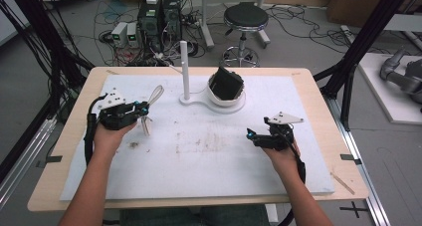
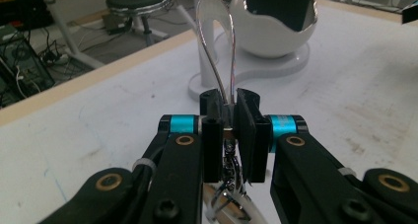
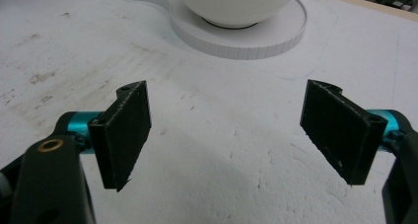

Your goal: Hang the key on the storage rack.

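Note:
A clear plastic loop (image 1: pixel 155 94) with a small metal ring on its lower end (image 1: pixel 146 126) hangs above the left of the white mat, pinched in my left gripper (image 1: pixel 145 108). In the left gripper view the jaws of my left gripper (image 2: pixel 228 110) are shut on the loop (image 2: pixel 217 41), which rises above them; the metal ring (image 2: pixel 227 194) dangles below. My right gripper (image 1: pixel 250 134) hovers low over the right of the mat. In the right gripper view my right gripper (image 3: pixel 226 120) stands open with nothing between its pads.
A white stand with a thin upright post (image 1: pixel 185 69) and a white bowl-shaped cup (image 1: pixel 228 97) holding a black object (image 1: pixel 226 83) sits at the mat's far middle; its round base (image 3: pixel 241 31) lies ahead of the right gripper. A stool (image 1: pixel 245 22) and cables are on the floor beyond the table.

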`<state>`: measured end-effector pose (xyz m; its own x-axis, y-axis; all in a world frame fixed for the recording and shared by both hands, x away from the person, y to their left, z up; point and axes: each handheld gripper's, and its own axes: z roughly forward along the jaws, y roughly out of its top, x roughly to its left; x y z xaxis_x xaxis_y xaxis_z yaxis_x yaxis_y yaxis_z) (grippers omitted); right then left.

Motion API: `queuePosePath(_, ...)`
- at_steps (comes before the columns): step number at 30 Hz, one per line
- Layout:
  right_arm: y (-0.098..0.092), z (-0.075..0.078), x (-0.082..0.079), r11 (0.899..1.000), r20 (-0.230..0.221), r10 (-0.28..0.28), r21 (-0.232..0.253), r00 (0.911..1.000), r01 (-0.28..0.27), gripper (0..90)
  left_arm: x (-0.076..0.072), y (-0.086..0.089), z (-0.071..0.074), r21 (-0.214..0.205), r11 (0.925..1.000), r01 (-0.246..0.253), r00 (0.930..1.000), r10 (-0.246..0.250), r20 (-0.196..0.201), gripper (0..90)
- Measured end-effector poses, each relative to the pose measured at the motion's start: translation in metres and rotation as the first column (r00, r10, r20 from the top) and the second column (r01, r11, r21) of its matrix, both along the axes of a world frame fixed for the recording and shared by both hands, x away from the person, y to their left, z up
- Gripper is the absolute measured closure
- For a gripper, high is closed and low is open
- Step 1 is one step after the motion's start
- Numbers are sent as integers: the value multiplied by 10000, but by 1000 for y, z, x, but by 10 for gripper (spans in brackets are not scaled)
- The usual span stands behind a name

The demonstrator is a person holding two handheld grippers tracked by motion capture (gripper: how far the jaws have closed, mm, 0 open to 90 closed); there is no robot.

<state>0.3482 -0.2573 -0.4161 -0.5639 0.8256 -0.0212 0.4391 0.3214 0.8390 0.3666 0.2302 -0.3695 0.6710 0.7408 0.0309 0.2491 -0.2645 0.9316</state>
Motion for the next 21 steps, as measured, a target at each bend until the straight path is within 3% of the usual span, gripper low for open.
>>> queuePosePath(8,1,0,-1,10000,60,43,28,10000,-43,198,0,-18,33,2,10000,50,9974,-50,713,813)
queuePosePath(15,0,0,0,10000,42,23,79,10000,-23,198,11,-37,63,562,9982,207,9934,-269,1116,813)
queuePosePath(21,0,0,0,10000,17,33,85,10000,-33,198,22,-53,78,972,9952,129,9916,-252,1267,812)
